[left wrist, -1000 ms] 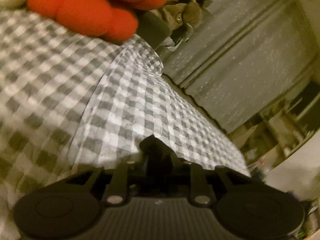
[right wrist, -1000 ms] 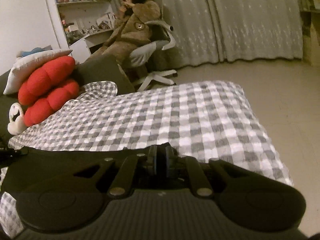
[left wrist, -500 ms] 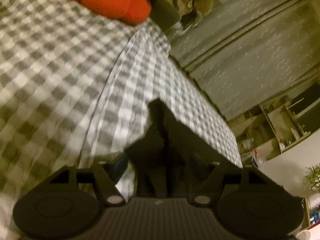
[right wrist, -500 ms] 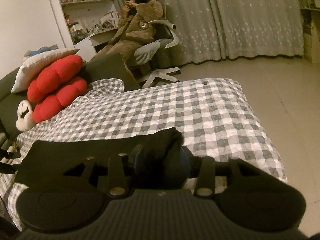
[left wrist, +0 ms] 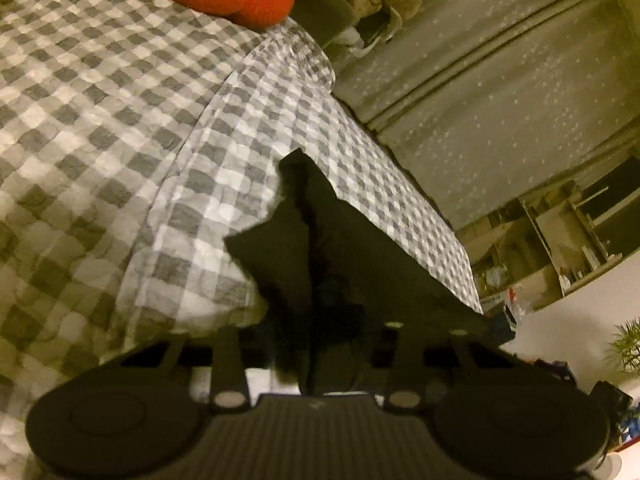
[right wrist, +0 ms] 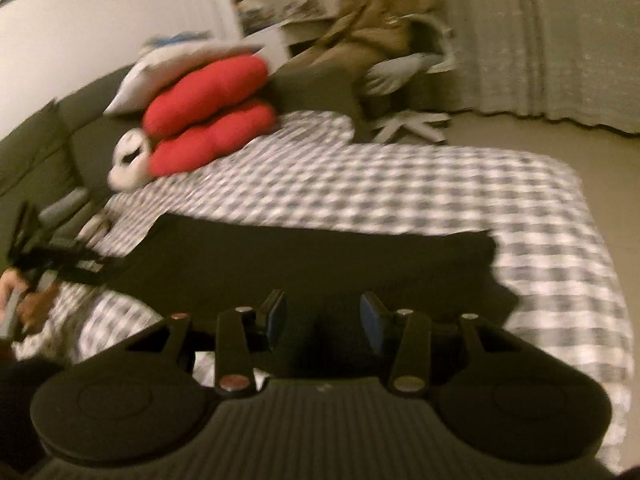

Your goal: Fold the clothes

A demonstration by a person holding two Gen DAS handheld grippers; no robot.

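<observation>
A black garment [right wrist: 320,256] lies spread in a wide band across the checked bed cover [right wrist: 400,184]. My right gripper [right wrist: 324,312] stands open over its near edge, blue pads apart and not pressing the cloth. In the left wrist view the black garment [left wrist: 320,248] is bunched up and rises from my left gripper [left wrist: 320,344], whose jaws are closing on it; the cloth hides the fingertips. At the far left of the right wrist view, the left gripper [right wrist: 36,256], with a hand behind it, holds the garment's left end.
Red cushions [right wrist: 208,116], a white pillow and a white plush [right wrist: 128,160] sit at the bed's far left. A person [right wrist: 376,20] sits in a swivel chair beyond the bed. Curtains [right wrist: 540,40] and bare floor lie to the right. Shelves [left wrist: 560,240] stand behind.
The right jaws have opened and let go of the bunched cloth, and the right gripper has risen and rolled. The left jaws opened, then closed on a bigger bunch of the garment.
</observation>
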